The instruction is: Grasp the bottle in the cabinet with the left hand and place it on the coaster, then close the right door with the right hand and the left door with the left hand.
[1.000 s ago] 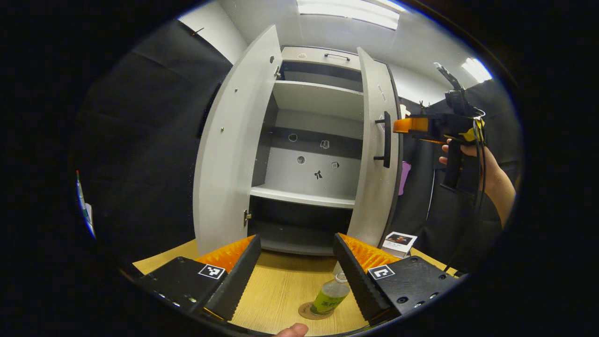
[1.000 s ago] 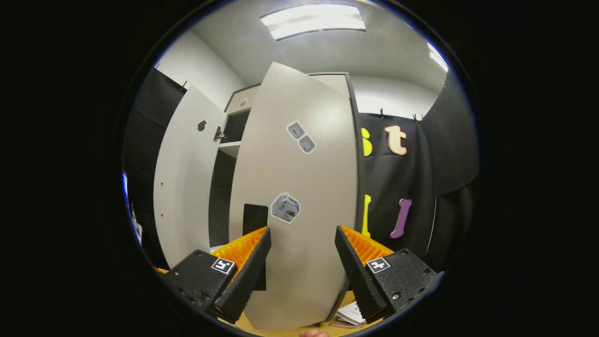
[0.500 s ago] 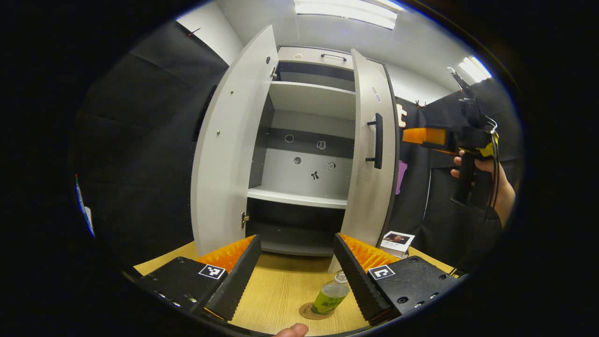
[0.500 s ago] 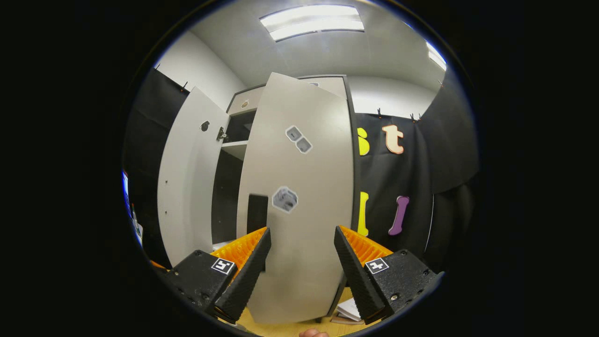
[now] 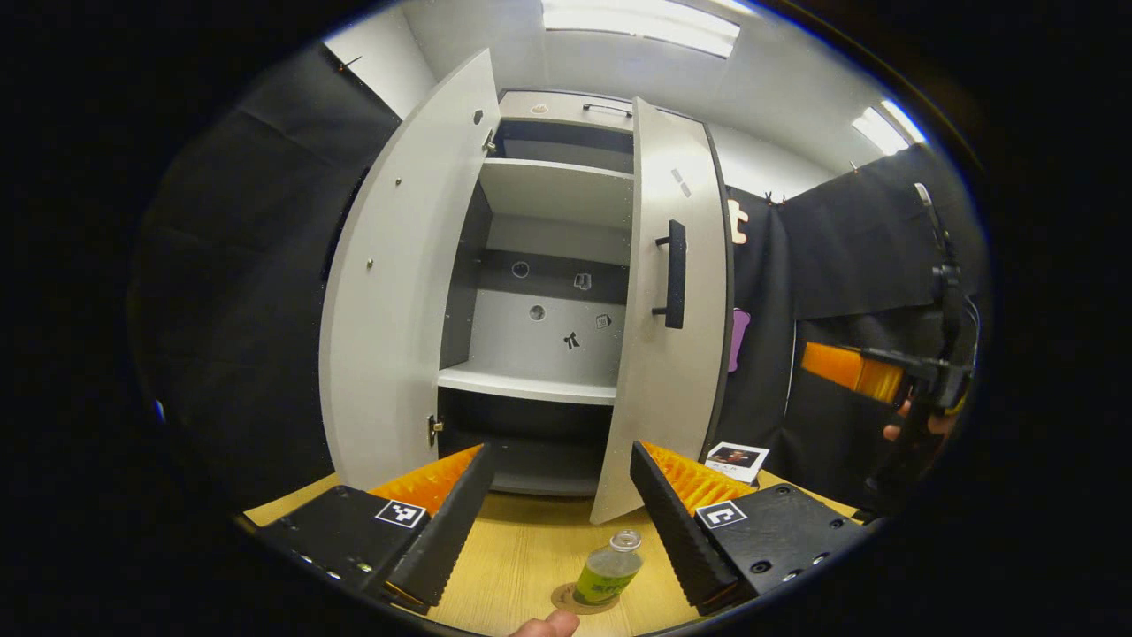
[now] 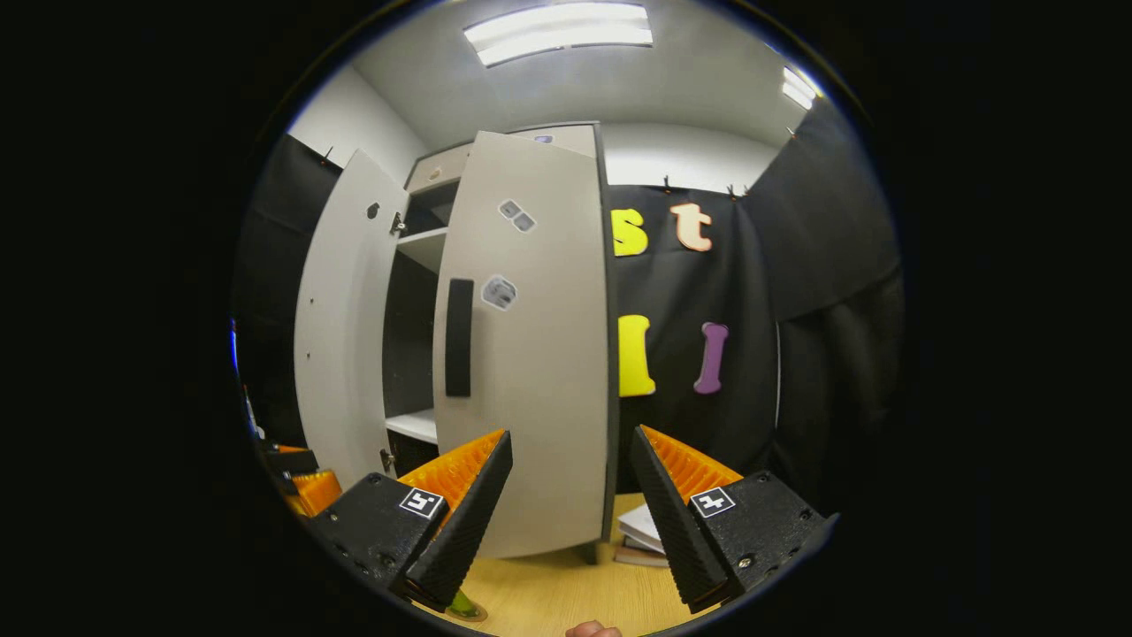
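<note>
Green-labelled clear bottle (image 5: 608,569) upright on coaster (image 5: 568,602)

No legible text; bottle (image 5: 607,571) label unreadable.

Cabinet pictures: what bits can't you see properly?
- Bottom shelf, left gripper view: dark, partly behind the right door.
- Stickers on the cabinet's back wall: too small.
- Bottle, right gripper view: mostly hidden by the right gripper.
- Books: partly behind that gripper.

I see pale grey cabinet doors (image 5: 402,265) with a black handle (image 5: 676,274). Before the cabinet, on the light wood-grain bench (image 5: 531,566), a clear bottle (image 5: 608,571) wears a green label atop a brown coaster (image 5: 566,602).
</note>
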Tool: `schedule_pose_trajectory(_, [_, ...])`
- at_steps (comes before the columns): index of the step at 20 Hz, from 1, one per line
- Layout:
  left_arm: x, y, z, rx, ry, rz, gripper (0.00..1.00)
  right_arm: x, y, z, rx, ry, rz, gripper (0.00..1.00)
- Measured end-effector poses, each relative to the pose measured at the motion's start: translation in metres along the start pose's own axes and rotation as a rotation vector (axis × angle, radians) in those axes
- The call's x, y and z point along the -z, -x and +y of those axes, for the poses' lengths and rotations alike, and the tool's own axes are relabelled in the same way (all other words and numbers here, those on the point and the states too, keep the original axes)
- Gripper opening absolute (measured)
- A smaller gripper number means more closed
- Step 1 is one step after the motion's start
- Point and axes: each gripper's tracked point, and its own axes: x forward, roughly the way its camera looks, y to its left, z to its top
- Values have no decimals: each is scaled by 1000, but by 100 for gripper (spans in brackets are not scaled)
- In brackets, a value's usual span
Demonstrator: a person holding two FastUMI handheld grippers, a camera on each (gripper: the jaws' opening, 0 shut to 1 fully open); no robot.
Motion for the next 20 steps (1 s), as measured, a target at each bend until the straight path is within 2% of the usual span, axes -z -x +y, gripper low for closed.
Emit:
schedule_pose_trajectory(2, [-2, 1, 5, -11, 11, 2, 95, 16, 13, -6, 33, -10, 13, 83])
schedule_pose_trajectory(4, [-11, 4, 15, -38, 29, -12, 95, 21, 20, 1, 22, -34, 15, 83])
schedule_pose_trajectory(5, [-19, 6, 23, -54, 42, -24, 100, 25, 20, 3, 16, -41, 22, 83])
schedule_pose_trajectory(6, [-30, 9, 35, -84, 50, -47, 95, 27, 20, 5, 12, -42, 33, 83])
schedule_pose_trajectory(9, [-68, 27, 100, -276, 54, -133, 95, 24, 16, 9, -12, -43, 20, 83])
schedule_pose_trajectory(14, [-113, 41, 215, -556, 20, -186, 95, 34, 10, 16, -42, -54, 44, 83])
schedule_pose_trajectory(16, [-118, 31, 244, -594, 47, -168, 95, 35, 9, 19, -54, -71, 52, 84])
schedule_pose_trajectory(20, [-128, -14, 296, -577, 127, -177, 95, 29, 10, 12, -37, -80, 23, 84])
